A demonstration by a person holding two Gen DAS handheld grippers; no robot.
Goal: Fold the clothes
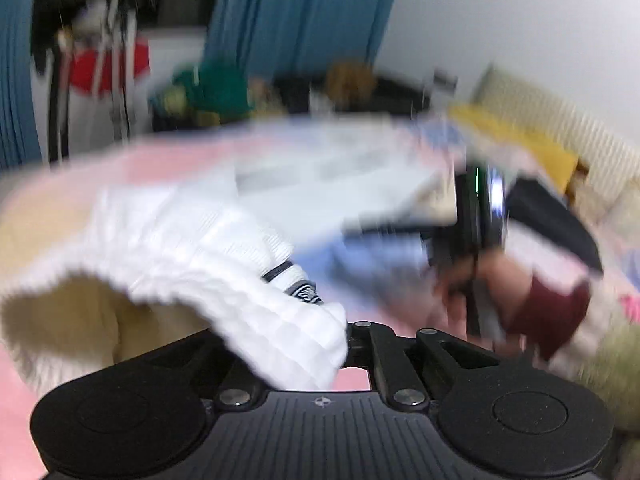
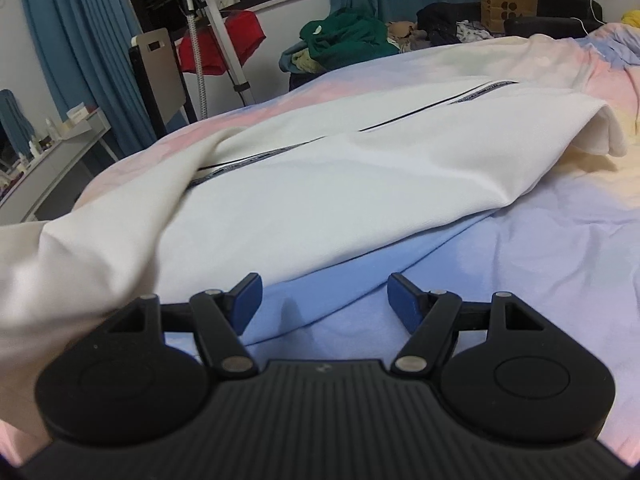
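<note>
one white textured-knit garment (image 2: 320, 168) spread on pastel pink-and-blue bed sheet (image 2: 500, 264) | left gripper (image 1: 344, 344) raised, pinching its ribbed hem | right gripper (image 2: 325, 300) low beside garment, spread, holding nothing | two grippers

A garment (image 2: 320, 184) lies spread across the bed (image 2: 500, 264), running from 8 o'clock toward 2 o'clock in the right wrist view, directly ahead of the right gripper (image 2: 325, 300), whose jaws stand apart just above the bedsheet. Behind the bed at 12 o'clock sits a heap of clothes (image 2: 344, 40); a paper bag (image 2: 507, 6) stands at 1 o'clock, a rack (image 2: 216, 40) at 11 o'clock. In the blurred left wrist view, a garment's ribbed hem (image 1: 224, 280) drapes over the left gripper (image 1: 340, 344), the fold lying between its fingers.
</note>
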